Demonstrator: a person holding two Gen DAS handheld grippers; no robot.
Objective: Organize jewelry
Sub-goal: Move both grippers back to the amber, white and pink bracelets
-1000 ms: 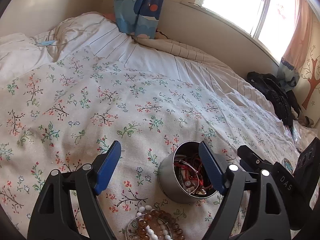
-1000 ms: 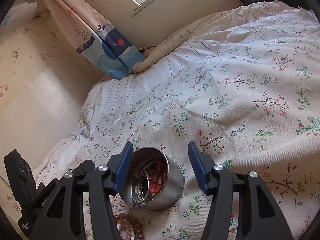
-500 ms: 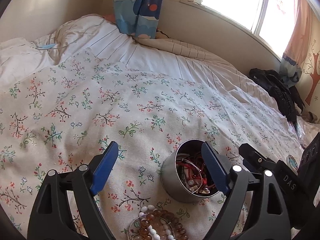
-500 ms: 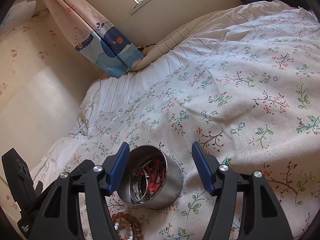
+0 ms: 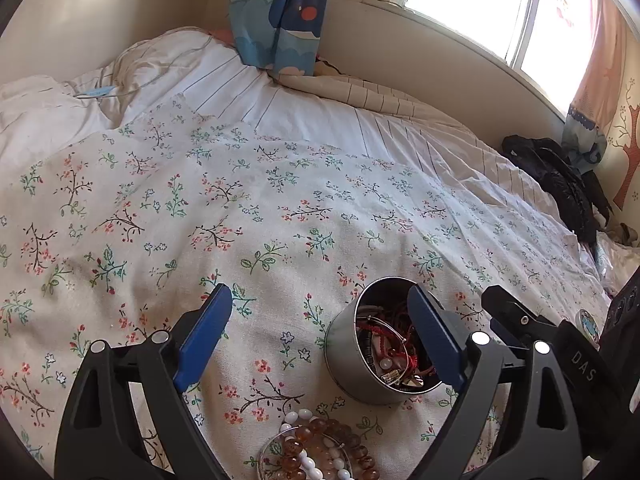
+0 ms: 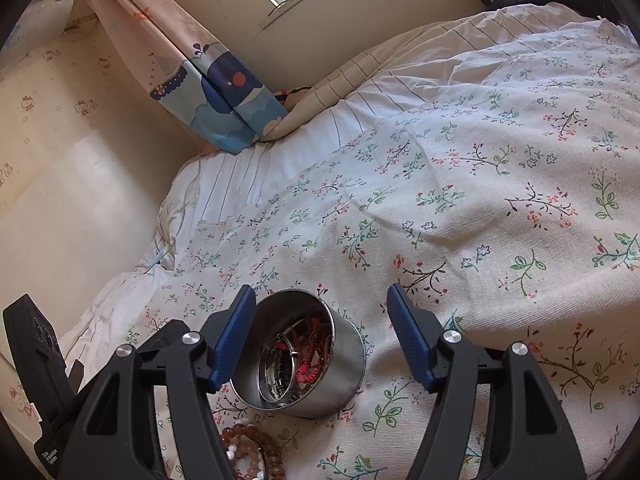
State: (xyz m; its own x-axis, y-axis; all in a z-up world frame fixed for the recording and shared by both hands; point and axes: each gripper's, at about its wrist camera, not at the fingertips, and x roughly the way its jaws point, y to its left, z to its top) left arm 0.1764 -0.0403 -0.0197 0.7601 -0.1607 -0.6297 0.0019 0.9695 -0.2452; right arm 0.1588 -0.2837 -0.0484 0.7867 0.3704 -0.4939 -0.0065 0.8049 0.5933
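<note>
One steel tin (image 5: 362, 354) of red cords and bangles sits on the floral bedspread (image 5: 256, 216), with beaded bracelets (image 5: 320, 454) loose just in front. Over the last second both empty, wide-spread grippers, left (image 5: 320, 342) and right (image 6: 320, 336), have edged back slightly; probably lining up on the beads.

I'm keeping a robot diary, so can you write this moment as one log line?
left gripper: open, empty | right gripper: open, empty | round tin: on bedspread, holds jewelry | bead bracelets: loose beside tin
</note>
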